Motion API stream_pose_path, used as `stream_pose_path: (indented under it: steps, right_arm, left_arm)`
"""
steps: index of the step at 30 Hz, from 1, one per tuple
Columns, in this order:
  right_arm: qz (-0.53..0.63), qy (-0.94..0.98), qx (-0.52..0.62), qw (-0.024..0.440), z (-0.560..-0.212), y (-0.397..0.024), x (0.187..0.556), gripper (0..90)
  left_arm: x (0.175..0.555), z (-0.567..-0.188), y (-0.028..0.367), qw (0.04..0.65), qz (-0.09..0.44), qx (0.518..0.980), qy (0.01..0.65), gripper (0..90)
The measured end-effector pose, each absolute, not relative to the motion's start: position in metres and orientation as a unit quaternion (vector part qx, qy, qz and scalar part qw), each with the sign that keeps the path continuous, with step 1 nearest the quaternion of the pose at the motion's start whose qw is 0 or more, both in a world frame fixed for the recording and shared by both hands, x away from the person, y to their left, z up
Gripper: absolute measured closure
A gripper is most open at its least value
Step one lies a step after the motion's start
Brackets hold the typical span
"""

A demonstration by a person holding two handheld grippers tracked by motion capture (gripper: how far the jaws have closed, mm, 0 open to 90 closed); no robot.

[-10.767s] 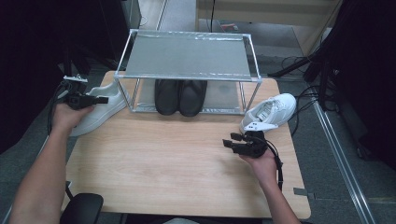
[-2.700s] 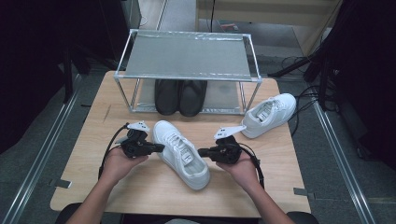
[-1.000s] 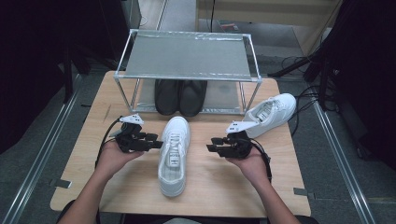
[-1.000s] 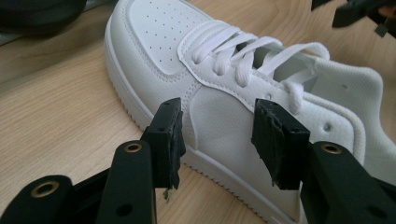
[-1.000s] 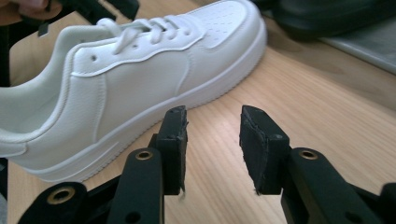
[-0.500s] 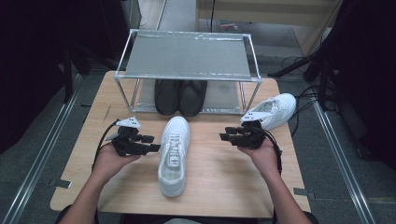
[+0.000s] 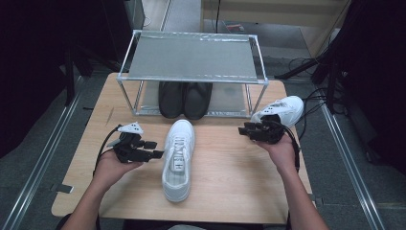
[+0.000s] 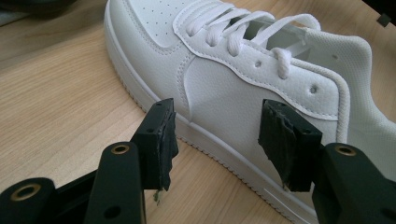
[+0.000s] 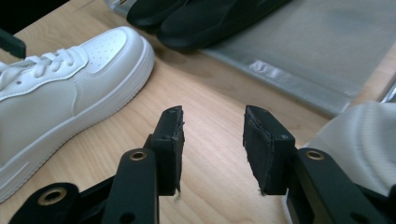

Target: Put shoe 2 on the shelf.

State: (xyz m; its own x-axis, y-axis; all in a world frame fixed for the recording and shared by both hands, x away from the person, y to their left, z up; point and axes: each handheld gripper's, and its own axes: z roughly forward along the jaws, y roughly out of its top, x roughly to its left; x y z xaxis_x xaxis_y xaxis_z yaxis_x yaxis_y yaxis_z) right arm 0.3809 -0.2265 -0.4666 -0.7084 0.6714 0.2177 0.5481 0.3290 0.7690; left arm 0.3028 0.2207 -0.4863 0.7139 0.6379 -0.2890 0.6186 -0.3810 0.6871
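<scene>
One white sneaker (image 7: 178,158) lies on the wooden counter (image 7: 230,182) between our two hands, its long axis running from the near edge toward the rack (image 7: 191,72), toe at the rack end and heel toward us. Its upper is smooth white leather with stitched panels, a perforated toe, flat cotton laces and a ribbed rubber sole. Our left gripper (image 7: 155,154) sits just beside the sneaker's flank; its jaws have just been opening and now stand wide, the pads clear of the leather. Our right gripper (image 7: 245,130) hovers off to the right, its jaws half-spread over bare wood with nothing between them, just beside a second white sneaker (image 7: 282,111) at the counter's right edge. A pair of black shoes (image 7: 186,98) rests under the metal-framed mesh rack. Open counter remains between the centre sneaker and the right gripper.
</scene>
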Motion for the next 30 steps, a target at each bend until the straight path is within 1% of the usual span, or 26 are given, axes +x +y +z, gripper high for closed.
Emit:
stream_pose_path:
  steps: [6, 10, 11, 16, 19, 23, 27, 30]
  right_arm:
    - [0.430, 0.814, 0.381, 0.084, -0.461, -0.235, 0.392, 59.3]
    - [0.422, 0.815, 0.383, 0.103, -0.453, -0.241, 0.398, 59.4]
    - [0.423, 0.815, 0.383, 0.106, -0.451, -0.244, 0.400, 60.6]
    - [0.426, 0.807, 0.392, 0.116, -0.439, -0.255, 0.406, 60.7]
    - [0.420, 0.806, 0.399, 0.122, -0.438, -0.261, 0.411, 60.7]
    - [0.404, 0.807, 0.416, 0.112, -0.450, -0.268, 0.418, 60.5]
    - [0.398, 0.811, 0.421, 0.082, -0.466, -0.267, 0.423, 59.8]
    - [0.382, 0.820, 0.417, 0.082, -0.472, -0.261, 0.425, 60.3]
  left_arm:
    - [0.299, -0.486, 0.222, 0.406, 0.016, 0.831, 0.380, 46.3]
    - [0.297, -0.486, 0.223, 0.406, 0.016, 0.830, 0.381, 46.3]
    - [0.296, -0.486, 0.223, 0.407, 0.016, 0.830, 0.382, 46.3]
    - [0.294, -0.486, 0.223, 0.407, 0.018, 0.829, 0.384, 46.3]
    - [0.294, -0.487, 0.223, 0.406, 0.016, 0.829, 0.384, 46.3]
    - [0.294, -0.487, 0.222, 0.404, 0.016, 0.830, 0.383, 46.3]
    - [0.293, -0.487, 0.223, 0.404, 0.016, 0.831, 0.383, 46.3]
    - [0.293, -0.488, 0.223, 0.403, 0.017, 0.830, 0.385, 46.3]
